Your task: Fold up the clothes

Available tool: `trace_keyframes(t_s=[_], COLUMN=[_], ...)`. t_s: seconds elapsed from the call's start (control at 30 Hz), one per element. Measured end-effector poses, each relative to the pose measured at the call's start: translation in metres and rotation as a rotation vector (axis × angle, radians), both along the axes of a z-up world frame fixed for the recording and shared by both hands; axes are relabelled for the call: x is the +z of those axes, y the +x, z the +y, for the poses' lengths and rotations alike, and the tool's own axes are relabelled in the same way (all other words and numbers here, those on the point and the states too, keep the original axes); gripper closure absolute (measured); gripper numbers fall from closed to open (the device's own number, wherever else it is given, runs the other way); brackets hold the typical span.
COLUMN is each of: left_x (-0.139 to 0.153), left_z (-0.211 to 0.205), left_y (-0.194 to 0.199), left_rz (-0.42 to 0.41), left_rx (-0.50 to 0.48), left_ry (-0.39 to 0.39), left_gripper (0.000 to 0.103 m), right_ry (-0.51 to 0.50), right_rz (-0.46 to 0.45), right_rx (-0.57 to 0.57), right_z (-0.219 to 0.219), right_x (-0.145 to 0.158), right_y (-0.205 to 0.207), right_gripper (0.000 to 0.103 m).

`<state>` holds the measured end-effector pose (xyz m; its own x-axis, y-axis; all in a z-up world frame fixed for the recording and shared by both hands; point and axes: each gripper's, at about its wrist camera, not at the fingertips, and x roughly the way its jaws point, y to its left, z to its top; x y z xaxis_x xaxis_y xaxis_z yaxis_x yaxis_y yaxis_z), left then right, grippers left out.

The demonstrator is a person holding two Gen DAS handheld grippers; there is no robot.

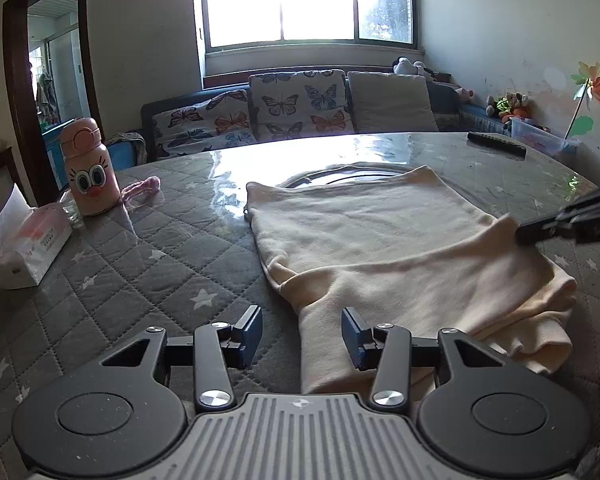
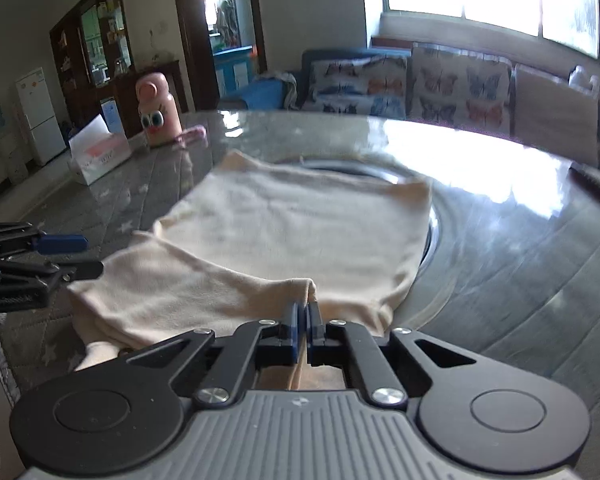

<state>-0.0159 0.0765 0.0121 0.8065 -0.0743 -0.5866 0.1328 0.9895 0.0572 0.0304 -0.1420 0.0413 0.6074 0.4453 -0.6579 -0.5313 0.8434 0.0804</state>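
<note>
Cream knit garment (image 1: 380,240), soft and limp (likely light), lying part-folded on table (image 1: 140,248); right gripper (image 2: 303,316) pinching its edge, left gripper (image 1: 302,332) hovering spread.

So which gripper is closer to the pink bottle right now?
Left. The left gripper hangs open over the near edge of the cream garment, on the side where the pink bottle stands. The right gripper is shut on the garment's opposite side, farther away.

The cream garment's (image 1: 380,240) near end is hidden beneath the left tool's (image 1: 302,334) body, its shape untellable.
</note>
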Motion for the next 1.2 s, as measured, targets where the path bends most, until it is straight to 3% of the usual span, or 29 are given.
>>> trace_keyframes(t_s=[0.3, 0.57, 0.7, 0.83, 1.0, 1.2], left_x=[-0.012, 0.009, 0.001, -0.014, -0.014, -0.009], left_z=[0.002, -0.011, -0.024, -0.019, -0.009, -0.012], left_y=[0.004, 0.024, 0.047, 0.063, 0.06, 0.041], left_rz=[0.053, -0.004, 0.014, 0.038, 0.034, 0.017], left_rx=[0.001, -0.045, -0.068, -0.029, -0.022, -0.06], left_ry=[0.067, 0.031, 0.028, 0.05, 0.062, 0.1], left_gripper=[0.059, 0.061, 0.071, 0.079, 0.077, 0.077], right_ry=[-0.014, -0.002, -0.016, -0.048, -0.042, -0.05], right_rz=[-0.016, -0.021, -0.004, 0.005, 0.028, 0.037], right_rx=[-0.011, 0.002, 0.056, 0.082, 0.061, 0.112], right_z=[-0.004, -0.005, 0.01, 0.018, 0.006, 0.004], right_x=[0.001, 0.002, -0.009, -0.02, -0.022, -0.022], right_y=[0.002, 0.009, 0.015, 0.02, 0.02, 0.005], right_gripper=[0.097, 0.094, 0.094, 0.094, 0.094, 0.09])
